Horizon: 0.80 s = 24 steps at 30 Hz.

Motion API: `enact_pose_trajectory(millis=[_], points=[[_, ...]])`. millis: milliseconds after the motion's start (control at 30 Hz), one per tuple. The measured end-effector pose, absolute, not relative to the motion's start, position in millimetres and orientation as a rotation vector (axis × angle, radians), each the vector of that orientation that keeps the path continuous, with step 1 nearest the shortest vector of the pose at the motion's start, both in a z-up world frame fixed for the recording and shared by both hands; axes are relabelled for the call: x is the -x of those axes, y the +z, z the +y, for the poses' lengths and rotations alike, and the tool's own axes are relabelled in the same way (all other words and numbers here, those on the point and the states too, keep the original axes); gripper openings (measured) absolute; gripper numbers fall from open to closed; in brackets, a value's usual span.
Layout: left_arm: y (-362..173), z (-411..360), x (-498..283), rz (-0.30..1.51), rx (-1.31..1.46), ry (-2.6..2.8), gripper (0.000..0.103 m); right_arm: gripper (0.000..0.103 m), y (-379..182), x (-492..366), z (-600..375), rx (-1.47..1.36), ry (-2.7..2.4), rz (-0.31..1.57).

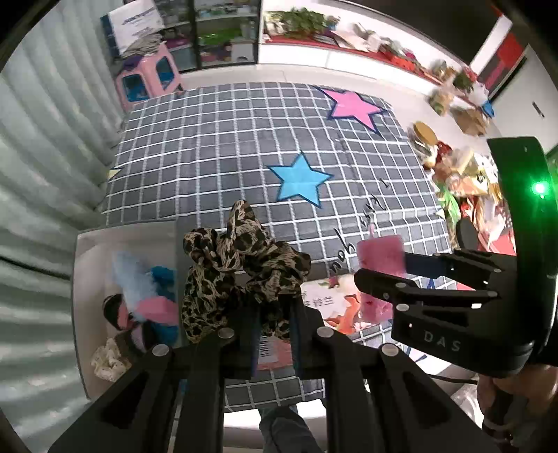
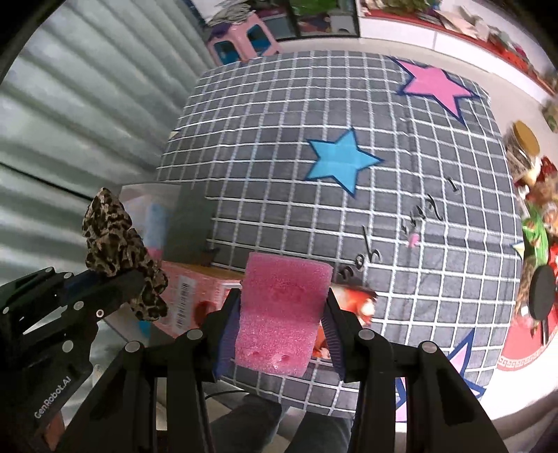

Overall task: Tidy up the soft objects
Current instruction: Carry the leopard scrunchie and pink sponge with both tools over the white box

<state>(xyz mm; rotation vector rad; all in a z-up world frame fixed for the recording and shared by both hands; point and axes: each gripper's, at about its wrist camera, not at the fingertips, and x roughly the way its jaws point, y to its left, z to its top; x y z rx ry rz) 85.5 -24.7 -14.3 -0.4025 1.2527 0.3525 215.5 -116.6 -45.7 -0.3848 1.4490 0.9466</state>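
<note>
Our left gripper [image 1: 275, 334] pinches a leopard-print scrunchie [image 1: 237, 268]. Our right gripper [image 2: 279, 334] squeezes a pink sponge [image 2: 279, 313] above the checked rug [image 2: 314, 216].

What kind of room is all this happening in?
Probably a home playroom or storage corner: a grey checked rug with coloured stars covers the floor, a pink plastic stool stands by glass-door shelves, and cluttered goods line the wall.

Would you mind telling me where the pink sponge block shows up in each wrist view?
Left wrist view: pink sponge block right of centre, pinched in the right gripper.
Right wrist view: bottom centre, between that gripper's fingers.
Shared landmark: blue star on the checked mat.
</note>
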Motion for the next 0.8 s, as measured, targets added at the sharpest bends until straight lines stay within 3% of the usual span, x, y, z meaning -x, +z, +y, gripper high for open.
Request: enact_pose_trajectory(millis=[800], points=[[-21,55,38,1.186,0.611,0.642,0.015,0.046,-28,-107,-10,0.671,1.215,1.35]])
